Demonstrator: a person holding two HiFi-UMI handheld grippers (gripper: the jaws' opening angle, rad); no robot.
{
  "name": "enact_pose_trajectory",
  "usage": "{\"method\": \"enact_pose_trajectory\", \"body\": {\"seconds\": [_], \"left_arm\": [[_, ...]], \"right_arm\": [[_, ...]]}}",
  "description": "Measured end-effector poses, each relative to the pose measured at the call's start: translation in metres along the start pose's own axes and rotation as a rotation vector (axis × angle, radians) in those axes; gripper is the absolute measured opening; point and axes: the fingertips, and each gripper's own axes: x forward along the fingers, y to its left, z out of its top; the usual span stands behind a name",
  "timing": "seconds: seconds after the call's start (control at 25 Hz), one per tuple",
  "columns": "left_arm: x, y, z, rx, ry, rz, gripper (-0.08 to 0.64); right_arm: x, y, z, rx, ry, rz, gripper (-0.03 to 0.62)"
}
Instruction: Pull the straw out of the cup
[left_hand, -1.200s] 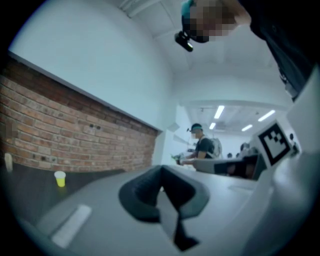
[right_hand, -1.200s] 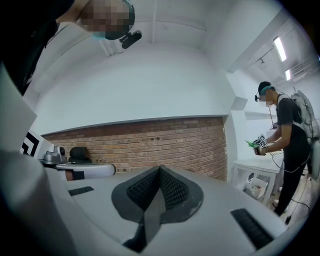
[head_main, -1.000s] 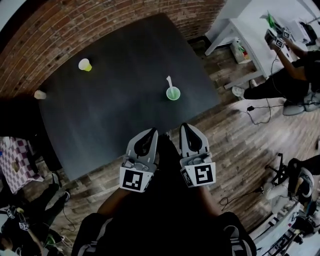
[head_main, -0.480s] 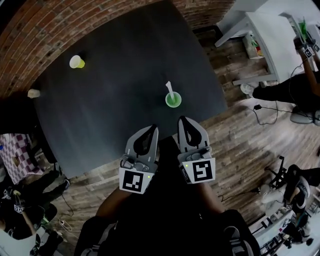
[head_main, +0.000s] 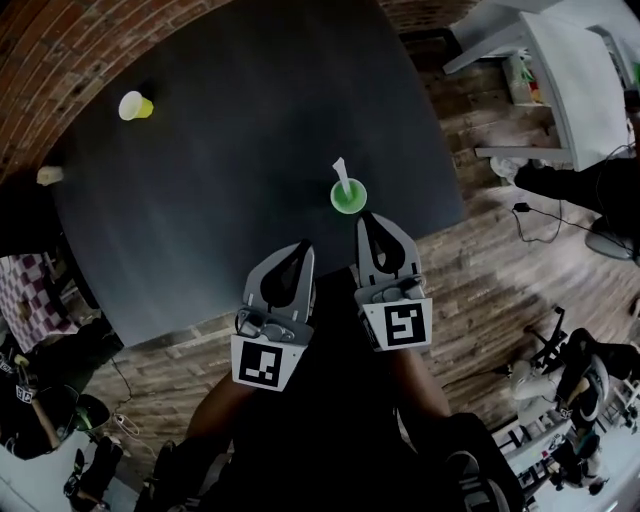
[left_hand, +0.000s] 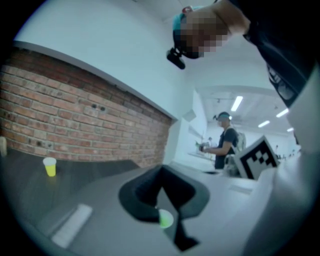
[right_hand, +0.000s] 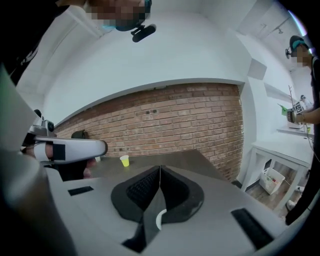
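Observation:
A green cup stands near the front right part of the dark table, with a white straw leaning up and to the left out of it. My right gripper is shut and empty, its tip just short of the cup's near side. The left gripper is also shut and empty, further back over the table's front edge. In the left gripper view the green cup shows through the gap under the closed jaws. A white curved edge shows the same way in the right gripper view.
A yellow cup stands at the table's far left, and a pale cup sits at the left edge. A brick wall runs behind. A white desk and people stand to the right on the wooden floor.
Both grippers have moved forward over the table's front edge. The right tip is now close to the green cup. The cup and straw have not moved on the table.

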Motion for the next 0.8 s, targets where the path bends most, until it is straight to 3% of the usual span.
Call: {"method": "enact_pose_trajectory", "body": {"seconds": [0.8], "left_arm": [[0.012, 0.014, -0.038, -0.095, 0.036, 0.041, 0.003]], "right_arm": [[0.054, -0.014, -0.089, -0.013, 0.164, 0.023, 0.008]]}}
